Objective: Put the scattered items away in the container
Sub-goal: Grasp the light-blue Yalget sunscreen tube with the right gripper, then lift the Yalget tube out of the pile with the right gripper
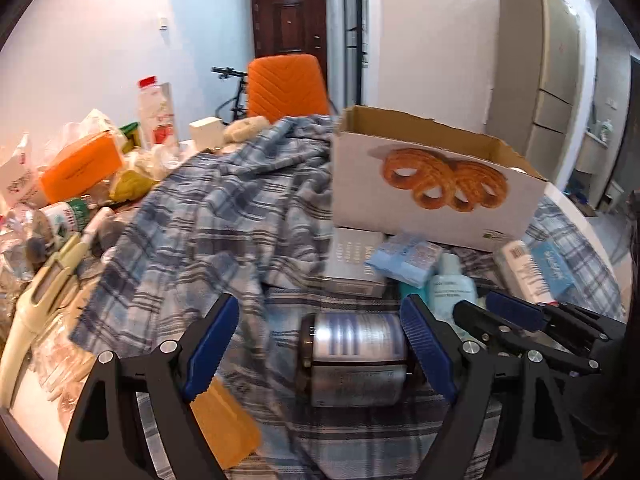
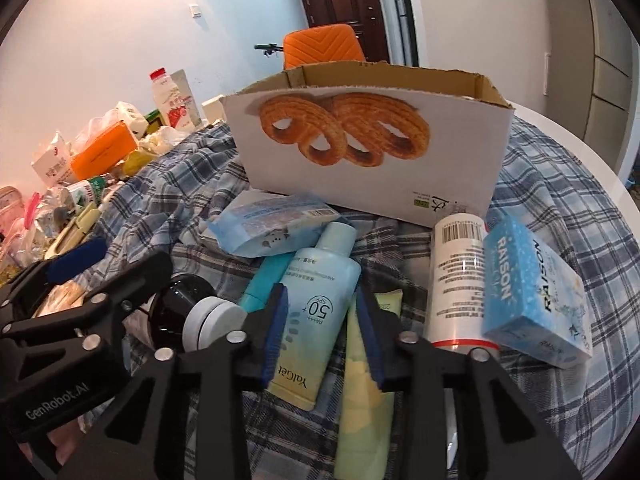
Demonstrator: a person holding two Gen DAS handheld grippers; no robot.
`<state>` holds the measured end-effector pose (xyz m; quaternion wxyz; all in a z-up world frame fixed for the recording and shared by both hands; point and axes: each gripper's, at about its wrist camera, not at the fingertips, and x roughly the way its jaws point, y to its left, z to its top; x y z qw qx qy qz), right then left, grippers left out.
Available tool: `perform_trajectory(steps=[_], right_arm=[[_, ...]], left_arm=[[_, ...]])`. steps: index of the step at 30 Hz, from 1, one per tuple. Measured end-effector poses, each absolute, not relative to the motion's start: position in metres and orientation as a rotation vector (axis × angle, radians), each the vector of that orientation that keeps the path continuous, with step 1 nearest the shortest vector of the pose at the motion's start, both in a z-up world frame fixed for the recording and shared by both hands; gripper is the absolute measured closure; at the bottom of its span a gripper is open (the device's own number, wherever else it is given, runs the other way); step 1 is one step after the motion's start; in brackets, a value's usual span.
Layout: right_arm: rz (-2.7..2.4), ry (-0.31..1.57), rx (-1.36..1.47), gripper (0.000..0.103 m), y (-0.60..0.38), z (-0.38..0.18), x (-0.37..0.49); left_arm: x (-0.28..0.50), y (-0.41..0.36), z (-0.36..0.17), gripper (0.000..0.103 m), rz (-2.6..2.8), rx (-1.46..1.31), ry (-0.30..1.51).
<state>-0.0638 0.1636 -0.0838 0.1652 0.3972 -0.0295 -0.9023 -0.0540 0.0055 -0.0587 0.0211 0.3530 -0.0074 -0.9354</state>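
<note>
From the left wrist, your left tongs [image 1: 320,354] stand wide with a silvery canister [image 1: 354,360] lying on its side between them; its right end sits against the right pad, the left pad is well clear, so nothing is gripped. The cardboard box [image 1: 424,196], the container, stands at one o'clock on the plaid cloth [image 1: 208,216] that covers the bench [image 1: 30,410]. Its inside is mostly hidden from here, so you cannot tell how much has gone in. Still out, in front of the box: a blue pouch [image 1: 402,258], a pale blue bottle [image 1: 452,288] and a white bottle [image 1: 520,270]. An orange scraper [image 1: 224,426] lies at seven o'clock under your left finger. A heap of packets and wrappers [image 1: 76,184] crowds ten o'clock.

From the right wrist, your right tongs [image 2: 322,334] straddle the sunscreen bottle [image 2: 316,312], part open; the pads sit beside it but whether they press it is unclear. Most of the tidying looks undone: the blue pouch [image 2: 272,218], a teal tube [image 2: 266,280], a yellow-green tube [image 2: 366,392], the white bottle [image 2: 460,276] and a blue carton [image 2: 534,298] all lie outside the cardboard box [image 2: 372,156] at twelve o'clock. The left tongs [image 2: 80,272] crowd in at nine o'clock, and the tall near wall of the box has to be cleared
</note>
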Motion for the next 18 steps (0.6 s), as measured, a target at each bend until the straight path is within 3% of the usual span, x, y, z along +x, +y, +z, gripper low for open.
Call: perform_trajectory(steps=[5,12,18], right_arm=[[-2.606,-0.090,1.134,0.054,0.154,-0.086,-0.063],[-2.687,0.075,1.144,0.039,0.139,-0.090,-0.063],[-2.692,0.179,1.132,0.039,0.141,-0.092,-0.063]], left_arm=[[-0.052,-0.008,-0.060,0.018,-2.889,1.088,0.015],[-0.048,-0.023,-0.060,0.018,-2.892,1.086,0.058],[-0.044,-0.027,-0.059,0.018,-2.901,1.091,0.067]])
